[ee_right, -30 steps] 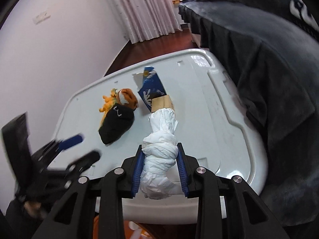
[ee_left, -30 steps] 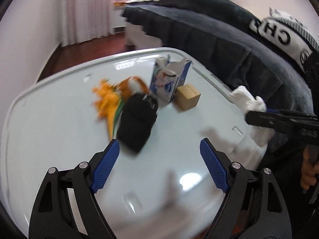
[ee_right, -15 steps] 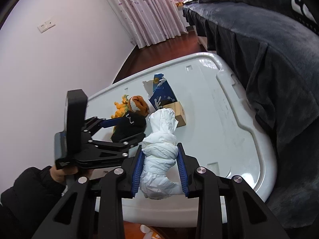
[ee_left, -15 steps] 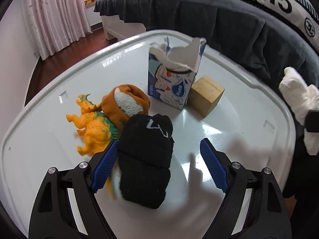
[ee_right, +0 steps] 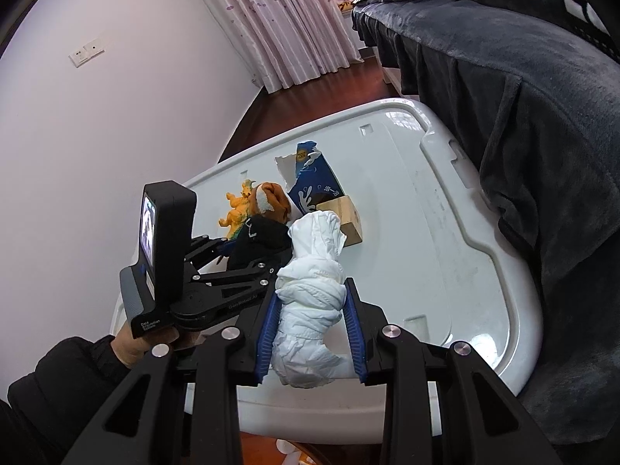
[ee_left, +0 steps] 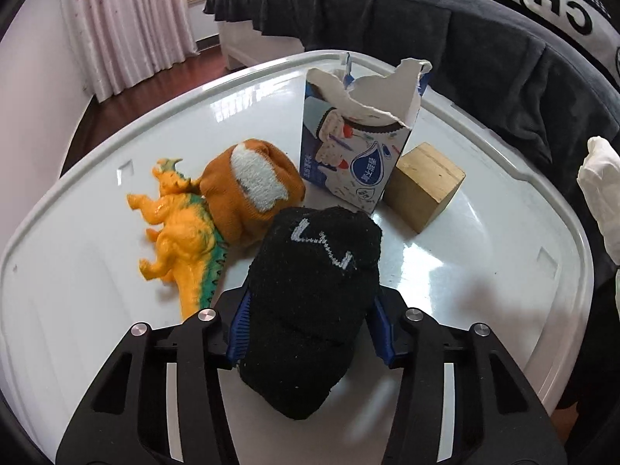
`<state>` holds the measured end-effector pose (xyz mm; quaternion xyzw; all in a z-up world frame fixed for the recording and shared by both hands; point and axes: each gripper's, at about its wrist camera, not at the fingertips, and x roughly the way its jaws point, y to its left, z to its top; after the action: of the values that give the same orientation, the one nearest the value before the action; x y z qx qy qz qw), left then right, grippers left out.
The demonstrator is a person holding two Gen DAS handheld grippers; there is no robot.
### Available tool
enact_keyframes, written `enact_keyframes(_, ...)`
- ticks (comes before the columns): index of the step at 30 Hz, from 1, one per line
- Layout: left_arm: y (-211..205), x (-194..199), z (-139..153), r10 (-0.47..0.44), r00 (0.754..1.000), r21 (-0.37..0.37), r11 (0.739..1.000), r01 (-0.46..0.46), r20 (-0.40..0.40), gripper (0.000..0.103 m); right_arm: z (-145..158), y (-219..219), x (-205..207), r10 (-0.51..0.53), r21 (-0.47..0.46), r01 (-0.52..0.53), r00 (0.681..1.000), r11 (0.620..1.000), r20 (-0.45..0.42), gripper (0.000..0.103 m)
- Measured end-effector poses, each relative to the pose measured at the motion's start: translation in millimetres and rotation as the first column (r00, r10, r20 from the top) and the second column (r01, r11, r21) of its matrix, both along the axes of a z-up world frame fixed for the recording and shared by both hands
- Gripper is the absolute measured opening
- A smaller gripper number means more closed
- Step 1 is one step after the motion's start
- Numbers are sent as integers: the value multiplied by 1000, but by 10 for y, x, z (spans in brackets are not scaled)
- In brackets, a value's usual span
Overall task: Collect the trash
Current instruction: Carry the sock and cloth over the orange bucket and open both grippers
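Note:
My left gripper (ee_left: 310, 333) is shut on a black rolled sock (ee_left: 314, 302) that lies on the white lid (ee_left: 97, 310). My right gripper (ee_right: 312, 329) is shut on a crumpled white tissue wad (ee_right: 310, 302) and holds it above the lid's near edge. A torn blue and white carton (ee_left: 360, 135) stands upright behind the sock. It also shows in the right wrist view (ee_right: 314, 182). The left gripper (ee_right: 248, 259) shows in the right wrist view, closed around the black sock (ee_right: 259, 240).
An orange sock ball (ee_left: 252, 190), an orange toy dinosaur (ee_left: 178, 232) and a wooden block (ee_left: 426, 186) lie on the lid beside the carton. A bed with a dark blanket (ee_left: 465, 38) runs along the right. Curtains (ee_right: 286, 19) and wooden floor lie beyond.
My left gripper moved forward over the lid and closed on the black sock. My right gripper kept hold of the tissue wad and shifted only a little.

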<state>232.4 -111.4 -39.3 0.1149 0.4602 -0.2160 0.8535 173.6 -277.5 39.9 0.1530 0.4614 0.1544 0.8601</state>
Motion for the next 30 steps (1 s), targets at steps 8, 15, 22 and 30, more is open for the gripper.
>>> enact_keyframes(8,14,-135,20,149,989,19,989,-149,8,47,-9,19,18,0,2,0,1000,1000,-2,32)
enact_keyframes(15,77,-566,298,285,956,70,955,-289,63,46,-6,-35,-9,-32,-16,32,999,999,8,32)
enact_keyframes(22,381,-1326,796,372,928,10,928,-372,37,46,6,17,-167,1,-55,1,999,998,37,32)
enact_keyframes(30,684,-2127,1011,415,910,-37,910,-414,26,46,65,242,-687,104,-88,-100,994,991,40,32)
